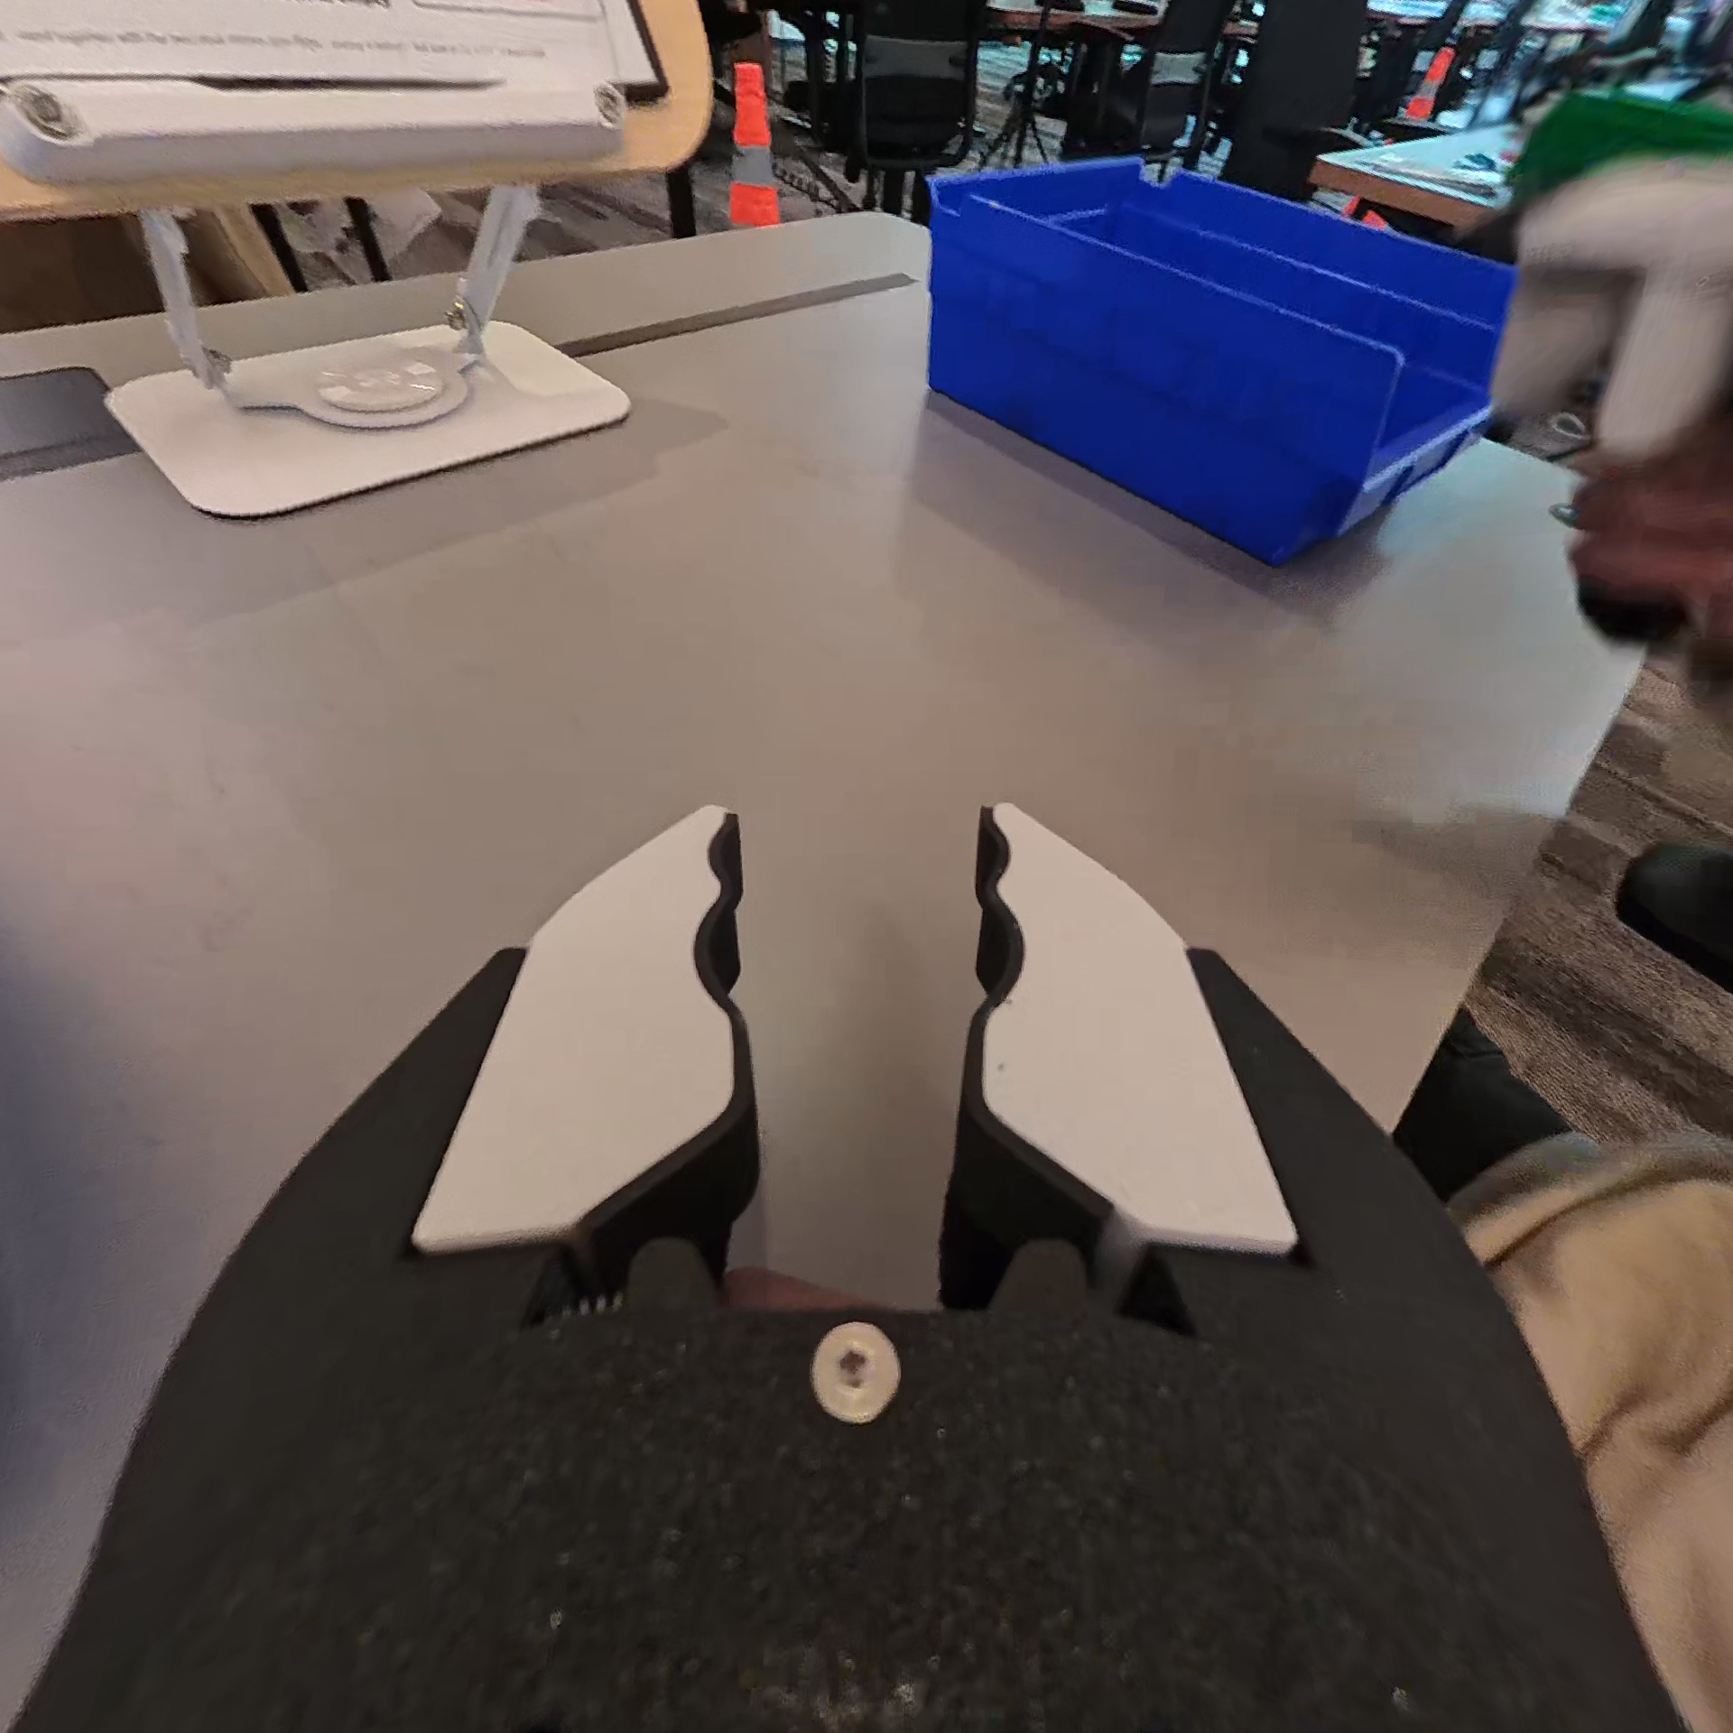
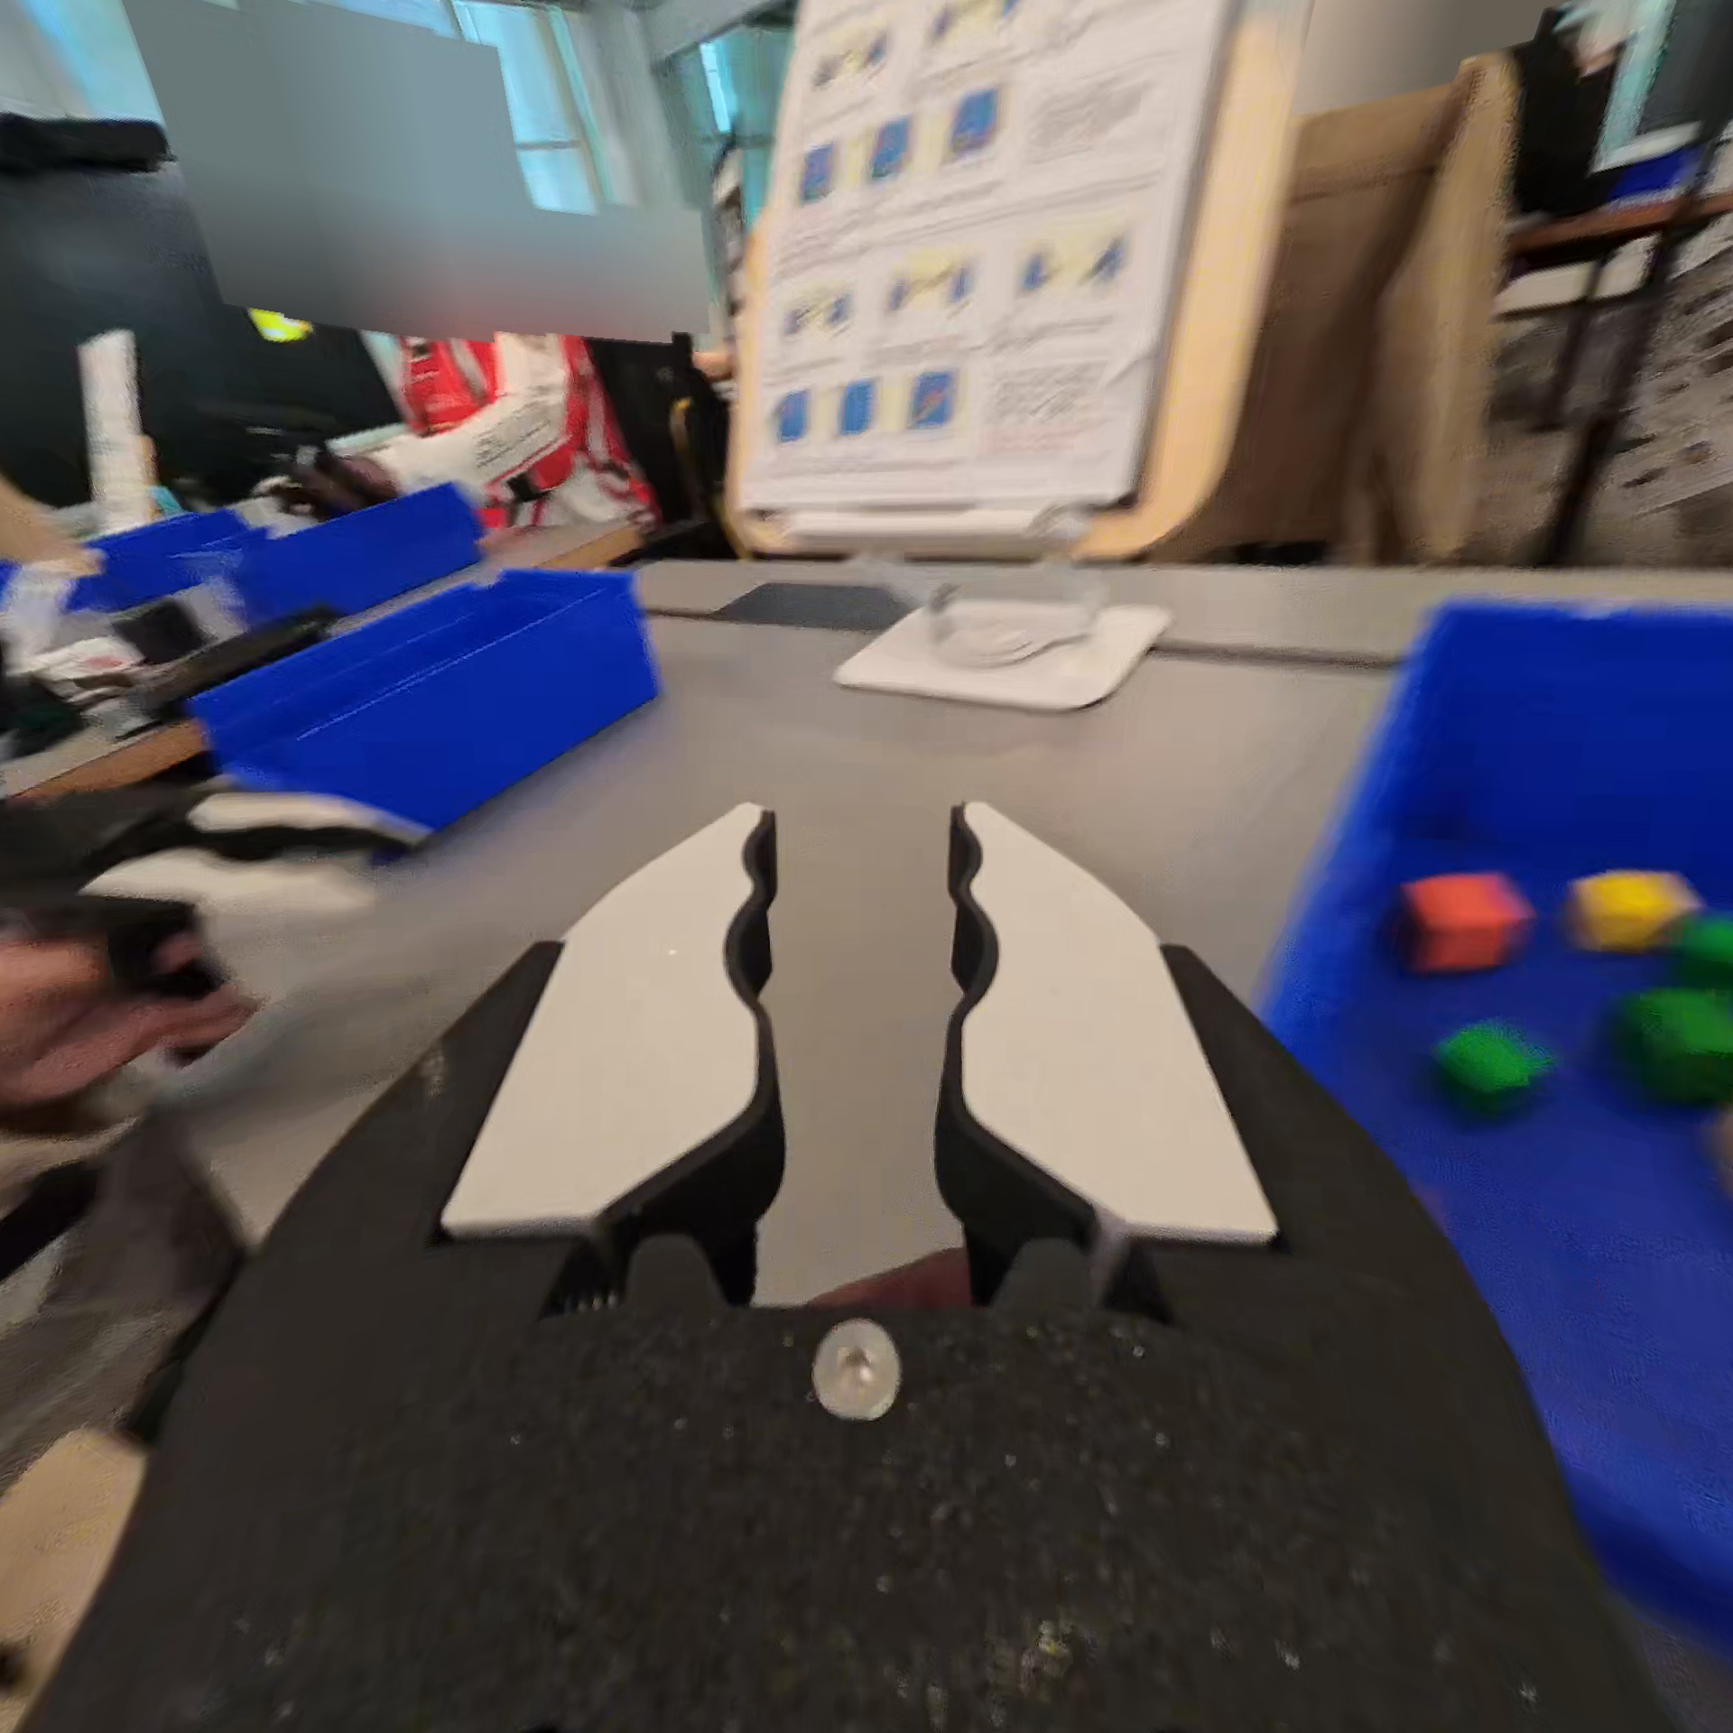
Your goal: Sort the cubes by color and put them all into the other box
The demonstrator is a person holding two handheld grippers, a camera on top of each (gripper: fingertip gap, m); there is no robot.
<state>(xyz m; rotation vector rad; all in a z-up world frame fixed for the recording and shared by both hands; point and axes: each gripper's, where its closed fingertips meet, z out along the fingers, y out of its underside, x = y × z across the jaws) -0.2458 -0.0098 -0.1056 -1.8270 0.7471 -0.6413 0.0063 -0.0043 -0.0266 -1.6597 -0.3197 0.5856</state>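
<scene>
at the bench's far left edge the divided blue plastic box (image 2: 441, 694) looks empty as far as i can see. the left gripper (image 1: 858, 825) hovers over the bare grey bench (image 1: 563, 703) with its jaws apart, holding nothing; the right gripper (image 2: 863, 821) likewise. at the right edge, the other blue plastic bin (image 2: 1500, 731) holds the small cubes: red (image 2: 1463, 921), yellow (image 2: 1630, 908), green (image 2: 1491, 1064) (all blurred). sorting seems unstarted; every cube is left to move.
</scene>
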